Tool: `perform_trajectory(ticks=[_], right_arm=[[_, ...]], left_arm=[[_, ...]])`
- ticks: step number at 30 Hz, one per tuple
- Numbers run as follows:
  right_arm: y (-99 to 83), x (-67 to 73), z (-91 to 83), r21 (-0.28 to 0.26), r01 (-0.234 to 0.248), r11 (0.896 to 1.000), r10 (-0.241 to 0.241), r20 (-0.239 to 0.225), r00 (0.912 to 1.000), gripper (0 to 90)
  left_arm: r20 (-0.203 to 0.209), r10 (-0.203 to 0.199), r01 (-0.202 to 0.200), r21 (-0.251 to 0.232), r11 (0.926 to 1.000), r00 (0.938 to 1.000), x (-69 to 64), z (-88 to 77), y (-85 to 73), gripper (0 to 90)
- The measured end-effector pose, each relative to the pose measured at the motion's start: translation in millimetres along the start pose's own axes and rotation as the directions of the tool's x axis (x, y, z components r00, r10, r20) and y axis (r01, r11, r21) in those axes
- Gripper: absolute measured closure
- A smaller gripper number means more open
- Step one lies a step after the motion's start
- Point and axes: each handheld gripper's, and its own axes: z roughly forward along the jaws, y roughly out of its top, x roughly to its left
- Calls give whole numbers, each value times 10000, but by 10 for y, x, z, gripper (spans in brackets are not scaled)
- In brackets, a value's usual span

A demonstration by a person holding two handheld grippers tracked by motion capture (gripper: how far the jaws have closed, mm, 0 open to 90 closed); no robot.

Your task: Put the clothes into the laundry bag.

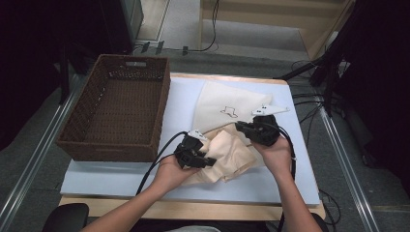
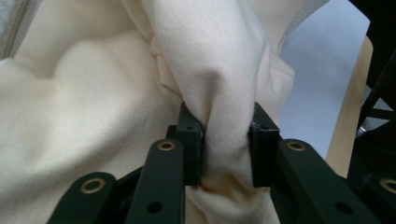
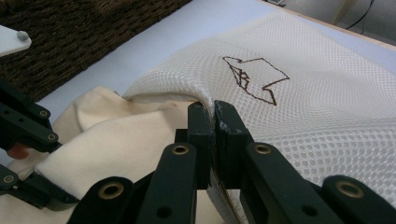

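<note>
The left gripper (image 2: 227, 140) pinches a thick fold of the cream garment (image 1: 231, 153); the right gripper (image 3: 214, 122) clamps the mesh bag (image 1: 227, 104) rim at 12 o'clock on the tabletop (image 1: 121, 181). The bunched fold may slip out.

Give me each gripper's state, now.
Left gripper: closed on the cream soft cloth.
Right gripper: closed on the white mesh bag's edge.

Two bare forearms come up from the bottom of the high view, no sleeves on show. The left tool (image 1: 209, 161) is chunky and black with a pale plate on top and a black cable looping off lower left. The right tool (image 1: 238, 126), black too, carries a white pointed plate. Close up, brass-ringed rivets dot the flat black jaw links, pads squared.
</note>
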Motion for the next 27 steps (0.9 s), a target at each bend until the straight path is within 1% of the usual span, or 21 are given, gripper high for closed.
perform_trajectory(ticks=[1,3,4,6,8,10,16,19,23,27], right_arm=[[1,0,2,12,37,10000,-37,2,10000,872],[1,9,6,23,19,10000,-19,-15,10000,872],[1,12,8,32,26,10000,-26,-10,10000,872],[3,16,10,19,70,10000,-69,-23,10000,872],[4,22,9,28,64,10000,-64,-21,10000,872],[5,25,10,32,60,10000,-60,-36,10000,872],[8,32,5,12,54,10000,-54,-84,10000,872],[9,36,5,-15,86,10000,-86,-96,9999,872],[13,39,-4,-46,39,10000,-39,-113,9999,872],[16,44,-12,-78,27,10000,-28,-143,9999,872]], left_arm=[[26,-31,31,-62,10000,10000,2,-3,6,748],[176,-213,216,-180,9996,9996,12,-12,28,772],[170,-270,274,-235,9993,9995,7,-17,42,777],[143,-193,197,-267,9994,9997,-6,-21,71,782],[185,-229,235,-371,9990,9996,-19,-23,99,784],[114,-186,190,-375,9991,9998,-30,-30,133,787],[113,-397,405,-733,9965,9991,-39,-63,257,791],[72,-415,419,-921,9949,9991,-57,-82,333,792],[-38,-319,314,-877,9956,9995,-67,-73,412,791],[-17,-455,451,-991,9941,9990,-66,-32,464,791]])
